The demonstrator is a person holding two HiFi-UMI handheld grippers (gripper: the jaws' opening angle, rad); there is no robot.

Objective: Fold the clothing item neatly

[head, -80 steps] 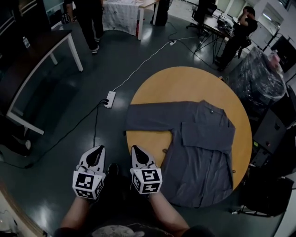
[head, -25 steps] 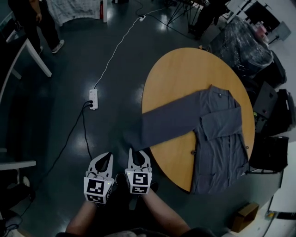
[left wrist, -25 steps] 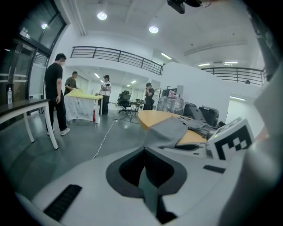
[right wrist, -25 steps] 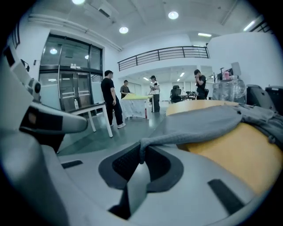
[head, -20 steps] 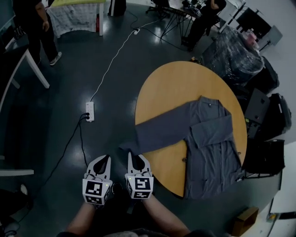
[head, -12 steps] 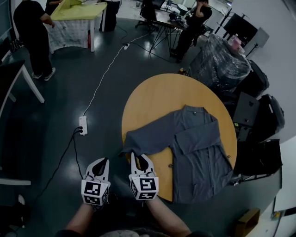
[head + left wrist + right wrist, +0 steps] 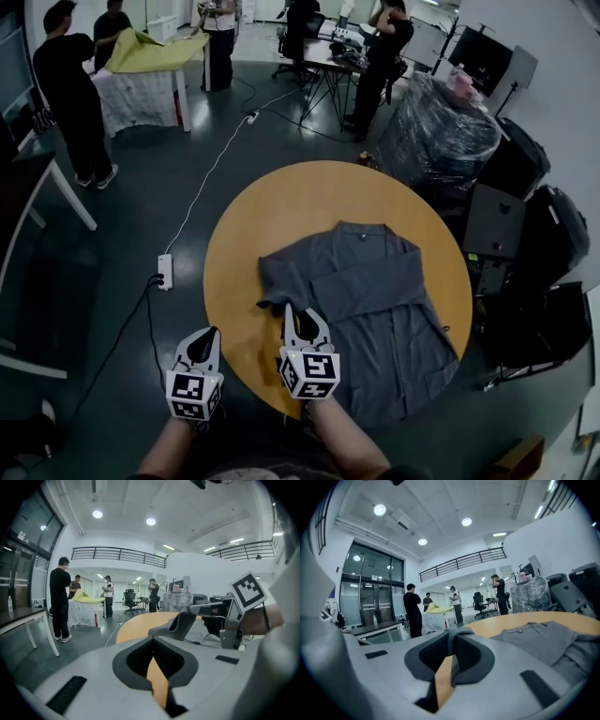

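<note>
A grey long-sleeved shirt (image 7: 384, 281) lies spread on the round wooden table (image 7: 281, 206), collar toward the far side. My right gripper (image 7: 298, 315) is over the table's near edge, shut on the end of the shirt's left sleeve (image 7: 277, 286), which is drawn back onto the table. In the right gripper view a fold of grey sleeve cloth (image 7: 457, 654) is pinched between the jaws, and the shirt body (image 7: 543, 644) lies beyond. My left gripper (image 7: 202, 337) hovers just off the table edge to the left, shut and holding nothing (image 7: 152, 665).
Several people stand round a cloth-covered table with a yellow sheet (image 7: 150, 56) at the back left. A power strip (image 7: 165, 272) and cable lie on the floor on the left. A plastic-wrapped stack (image 7: 441, 122) and black cases (image 7: 534, 253) crowd the table's right side.
The sleeve hung off the table's left edge; my right gripper has taken it and carried it up onto the table toward the shirt body. Both grippers have moved up toward the table.
</note>
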